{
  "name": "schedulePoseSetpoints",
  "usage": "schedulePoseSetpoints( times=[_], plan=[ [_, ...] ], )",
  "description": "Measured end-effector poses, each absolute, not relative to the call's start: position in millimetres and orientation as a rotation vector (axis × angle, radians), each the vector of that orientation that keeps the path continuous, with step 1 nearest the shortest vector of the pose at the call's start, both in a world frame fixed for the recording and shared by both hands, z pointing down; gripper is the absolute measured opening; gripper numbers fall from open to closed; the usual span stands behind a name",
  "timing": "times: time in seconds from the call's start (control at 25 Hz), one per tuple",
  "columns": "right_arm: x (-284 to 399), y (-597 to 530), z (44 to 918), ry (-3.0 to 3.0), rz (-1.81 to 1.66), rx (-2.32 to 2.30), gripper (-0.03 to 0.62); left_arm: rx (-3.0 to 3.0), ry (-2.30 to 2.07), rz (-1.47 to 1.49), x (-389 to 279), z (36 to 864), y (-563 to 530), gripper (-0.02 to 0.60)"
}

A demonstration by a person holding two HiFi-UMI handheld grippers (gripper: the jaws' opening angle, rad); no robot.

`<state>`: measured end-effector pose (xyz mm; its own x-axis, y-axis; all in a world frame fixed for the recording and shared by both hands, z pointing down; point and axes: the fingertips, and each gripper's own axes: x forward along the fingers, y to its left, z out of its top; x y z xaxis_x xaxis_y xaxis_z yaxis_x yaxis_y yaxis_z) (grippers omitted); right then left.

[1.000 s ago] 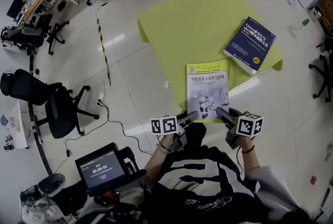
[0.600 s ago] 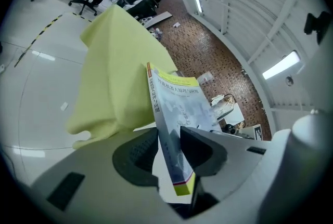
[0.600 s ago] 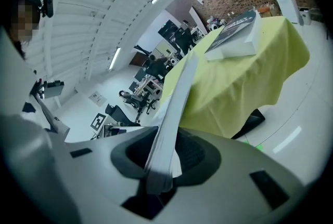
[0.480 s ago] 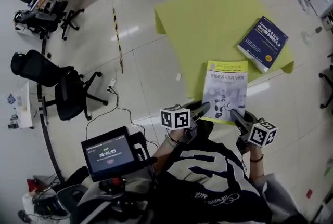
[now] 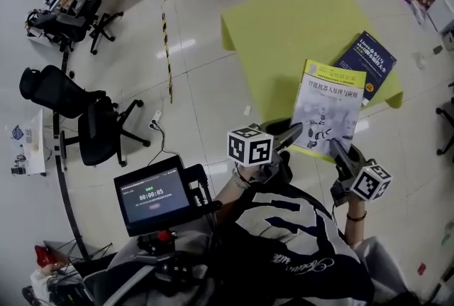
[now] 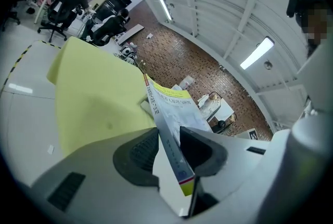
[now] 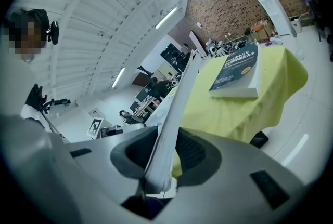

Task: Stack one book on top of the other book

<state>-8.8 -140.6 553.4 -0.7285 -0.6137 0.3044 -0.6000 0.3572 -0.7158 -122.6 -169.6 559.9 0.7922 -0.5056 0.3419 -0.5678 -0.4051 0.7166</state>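
Now aloft: yellow book (image 5: 331,107)

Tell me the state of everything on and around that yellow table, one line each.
blue book: closed, lying flat on the table.
white-and-yellow book: closed, held at its near edge, raised off the table, not yet on the blue book.
left tongs: shut on the white-and-yellow book, jaws just closed in.
right tongs: shut on the same book, jaws just eased slightly wider.
timer screen: lit.
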Motion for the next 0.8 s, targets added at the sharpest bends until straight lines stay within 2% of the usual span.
schedulePoseSetpoints(
  times=[0.28, 0.8],
  plan=[
    [-9.7, -169.0, 512.6, 2.491, -1.281, -1.317, 0.103, 2.136, -0.662, 0.130, -119.9, 521.5, -211.0, 0.132],
    [128.7, -239.5, 528.5, 2.453, -1.304, -1.400, 0.107, 2.130, -0.615, 0.197, 20.8, 537.8, -287.8, 0.132]
  ],
)
